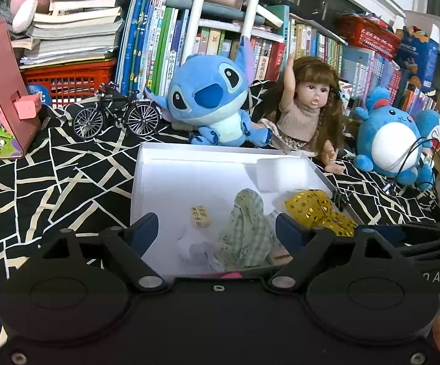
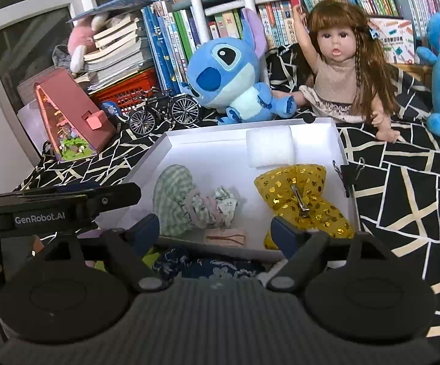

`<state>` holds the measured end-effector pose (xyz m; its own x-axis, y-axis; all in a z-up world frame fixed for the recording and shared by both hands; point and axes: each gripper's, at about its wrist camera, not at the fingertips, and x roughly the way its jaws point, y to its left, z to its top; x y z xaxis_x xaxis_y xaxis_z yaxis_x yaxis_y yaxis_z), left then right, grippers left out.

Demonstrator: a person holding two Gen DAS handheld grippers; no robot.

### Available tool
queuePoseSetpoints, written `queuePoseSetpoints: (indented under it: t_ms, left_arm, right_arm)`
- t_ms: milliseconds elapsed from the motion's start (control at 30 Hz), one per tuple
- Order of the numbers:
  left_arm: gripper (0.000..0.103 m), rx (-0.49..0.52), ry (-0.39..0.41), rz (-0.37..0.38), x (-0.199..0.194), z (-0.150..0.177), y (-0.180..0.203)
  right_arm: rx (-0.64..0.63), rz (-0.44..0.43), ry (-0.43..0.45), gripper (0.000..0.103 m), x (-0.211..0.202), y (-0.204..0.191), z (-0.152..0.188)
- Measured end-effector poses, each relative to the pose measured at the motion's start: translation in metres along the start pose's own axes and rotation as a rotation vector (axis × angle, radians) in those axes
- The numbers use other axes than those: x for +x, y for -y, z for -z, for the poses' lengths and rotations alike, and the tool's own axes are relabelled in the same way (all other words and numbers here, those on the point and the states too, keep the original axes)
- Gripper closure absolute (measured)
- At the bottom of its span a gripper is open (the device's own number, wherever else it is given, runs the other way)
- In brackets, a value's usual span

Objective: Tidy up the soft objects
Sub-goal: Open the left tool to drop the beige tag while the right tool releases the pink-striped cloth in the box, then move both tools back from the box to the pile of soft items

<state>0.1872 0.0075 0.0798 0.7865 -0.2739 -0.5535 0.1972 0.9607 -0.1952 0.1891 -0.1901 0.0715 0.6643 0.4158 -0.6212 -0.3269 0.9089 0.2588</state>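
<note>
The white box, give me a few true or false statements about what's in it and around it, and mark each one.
1. A yellow sequined bow lies inside the white box. True.
2. The foam block sits outside the box on the black patterned cloth. False: it lies inside the box, near the far wall.
3. The green striped cloth is gripped by the right gripper. False: its jaws stand open and empty, and the cloth lies loose in the box.
4. The blue Stitch plush sits behind the box, beside the doll. True.
5. The model bicycle is inside the box. False: it stands on the cloth, beyond the box's far left corner.
</note>
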Motion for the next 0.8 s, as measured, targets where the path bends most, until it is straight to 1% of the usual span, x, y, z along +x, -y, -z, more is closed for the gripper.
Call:
queuePoseSetpoints:
  t_ms: [167,233,400,533,800]
  left_arm:
    - [0.019,0.016,0.019,0.003,-0.014,0.009,0.001]
    - [0.018,0.024,0.027,0.003,-0.018,0.013,0.002]
    - [0.017,0.038,0.043,0.006,-0.029,0.021,0.002]
    - [0.016,0.048,0.055,0.004,-0.035,0.027,0.004]
    - [0.016,0.063,0.058,0.001,-0.041,0.038,0.003]
  right_arm:
    - [-0.023,0.011,0.022,0.013,-0.011,0.0,0.006]
    - [-0.028,0.016,0.035,0.01,-0.016,0.001,0.009]
    - [-0.046,0.026,0.055,0.009,-0.025,0.0,0.015]
    - [-0.067,0.034,0.067,0.006,-0.03,-0.001,0.02]
    - [-0.091,0.046,0.076,0.004,-0.034,-0.004,0.031]
